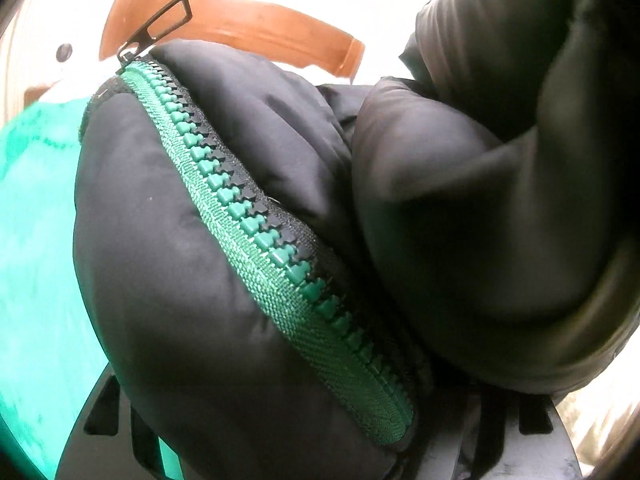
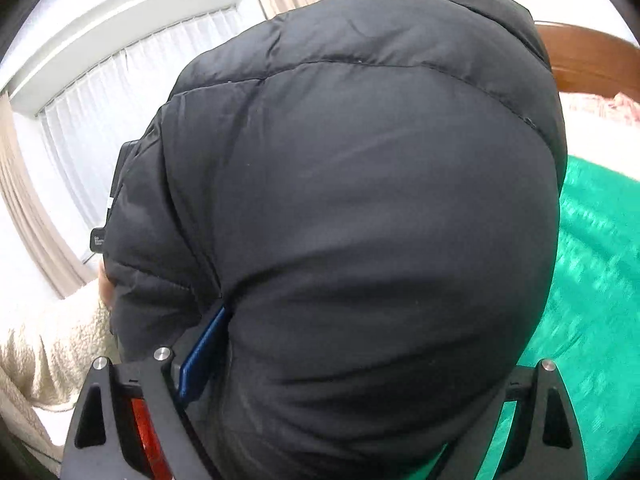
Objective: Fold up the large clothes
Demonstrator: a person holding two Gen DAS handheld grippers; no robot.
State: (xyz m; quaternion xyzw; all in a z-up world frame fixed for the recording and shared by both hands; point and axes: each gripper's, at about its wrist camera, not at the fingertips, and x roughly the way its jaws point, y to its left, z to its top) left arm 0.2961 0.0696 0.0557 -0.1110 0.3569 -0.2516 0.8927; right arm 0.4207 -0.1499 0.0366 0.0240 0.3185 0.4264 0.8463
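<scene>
A black puffer jacket (image 1: 168,280) with a green zipper (image 1: 256,236) fills the left wrist view; its metal zipper pull (image 1: 160,28) sticks up at the top. The jacket bulges over my left gripper, whose fingers are hidden under the fabric; only the black mount shows at the bottom. In the right wrist view the same black jacket (image 2: 380,220) covers almost everything. My right gripper is buried in it; one blue finger pad (image 2: 204,354) presses into a fold of the fabric. Both grippers hold the jacket up above the green bed cover (image 2: 592,280).
A brown wooden headboard (image 1: 256,28) stands behind the bed. A cream fleece blanket (image 2: 52,344) lies at the left, with white curtains (image 2: 100,112) and a window behind. A pinkish pillow (image 2: 608,106) sits at the right.
</scene>
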